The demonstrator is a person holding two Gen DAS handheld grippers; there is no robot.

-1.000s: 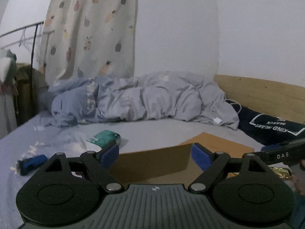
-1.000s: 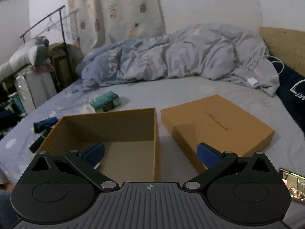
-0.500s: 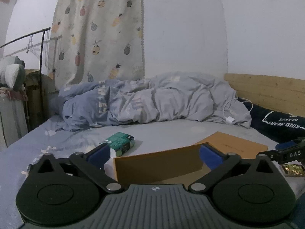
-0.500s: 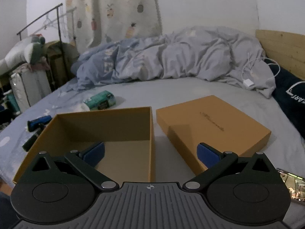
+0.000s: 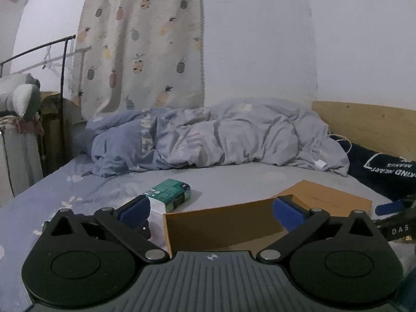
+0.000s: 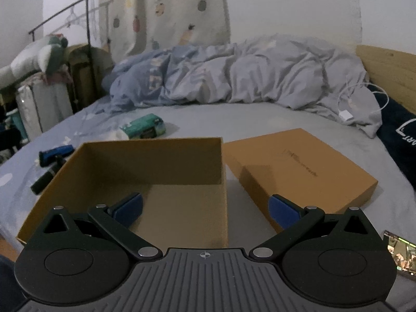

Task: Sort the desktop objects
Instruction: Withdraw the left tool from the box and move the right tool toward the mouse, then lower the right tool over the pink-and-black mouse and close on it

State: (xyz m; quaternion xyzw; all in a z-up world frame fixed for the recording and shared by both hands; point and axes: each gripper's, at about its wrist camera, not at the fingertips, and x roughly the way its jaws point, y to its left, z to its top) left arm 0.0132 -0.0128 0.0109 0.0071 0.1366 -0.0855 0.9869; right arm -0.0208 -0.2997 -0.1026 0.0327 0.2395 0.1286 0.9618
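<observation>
Right wrist view: right tool (image 6: pixel 205 208) spread, empty, above the open box's (image 6: pixel 221 156) right wall edge.

The open tan cardboard box (image 6: pixel 145 171) and its flat tan cardboard lid (image 6: pixel 299 166) look matt and smooth. The crumpled grey-blue cloth duvet (image 6: pixel 234 72) is soft and creased. The pale wooden headboard (image 5: pixel 364 124) shows plain grain. The small green packet (image 6: pixel 144 126) has a slightly glossy wrapper.

walls: white (image 5: pixel 260 39) | curtain: pineapple print (image 5: pixel 140 46) | bed: rumpled blue-grey duvet (image 6: pixel 234 75) | headboard: wood (image 5: pixel 364 124) | light: dim
</observation>
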